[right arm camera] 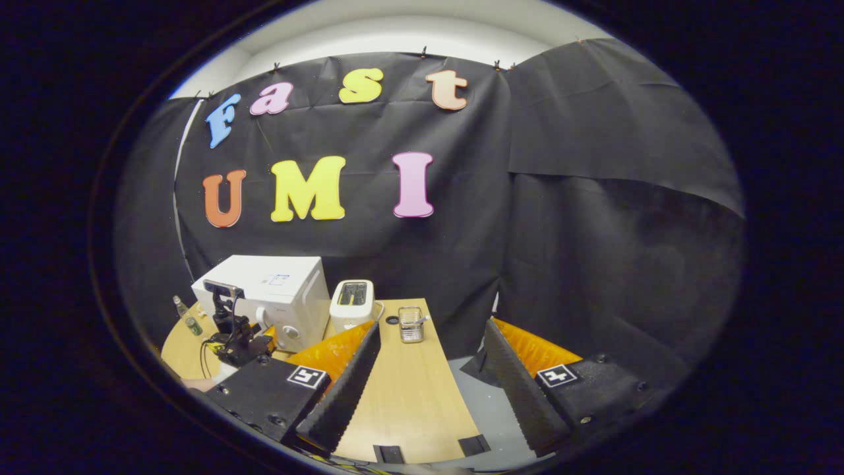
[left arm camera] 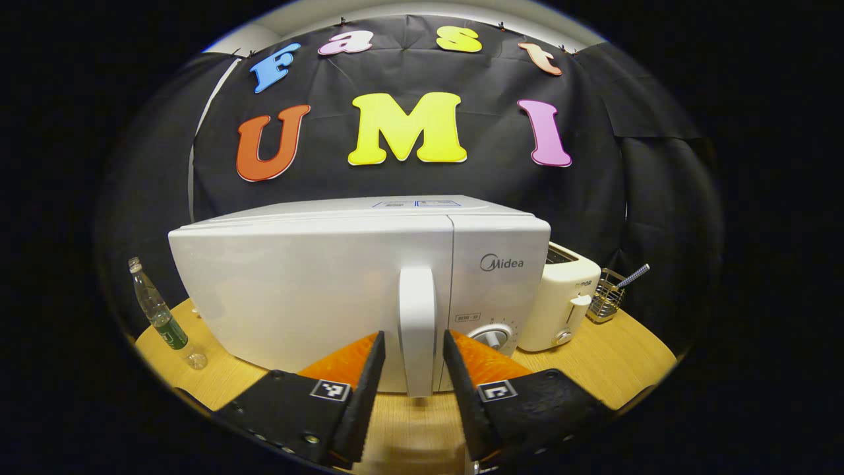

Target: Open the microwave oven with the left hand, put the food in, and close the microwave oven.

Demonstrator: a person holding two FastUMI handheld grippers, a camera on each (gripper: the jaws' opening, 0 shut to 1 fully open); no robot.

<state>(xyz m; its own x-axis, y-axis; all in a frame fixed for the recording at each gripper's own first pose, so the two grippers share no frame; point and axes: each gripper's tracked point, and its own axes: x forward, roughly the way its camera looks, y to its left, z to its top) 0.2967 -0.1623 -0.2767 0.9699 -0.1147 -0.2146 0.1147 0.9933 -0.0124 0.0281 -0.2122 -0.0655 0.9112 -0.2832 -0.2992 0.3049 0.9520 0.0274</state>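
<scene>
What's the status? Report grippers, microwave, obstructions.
Left gripper open, straddling door handle. Right gripper open, holding nothing. Microwave closed. Nothing blocking handle.

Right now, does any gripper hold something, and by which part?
Nothing is held. The left gripper stands open around the microwave's door handle, not touching; the right gripper is open.

We count one microwave (left arm camera: pixel 316 290), one toaster (left arm camera: pixel 560 303), one plastic bottle (left arm camera: pixel 161 316), and one wire basket (left arm camera: pixel 605 302) holding one utensil (left arm camera: pixel 633 276), all on one wooden table (left arm camera: pixel 606 363). We see two grippers: the left (left arm camera: pixel 414 369) and the right (right arm camera: pixel 432 382).
</scene>
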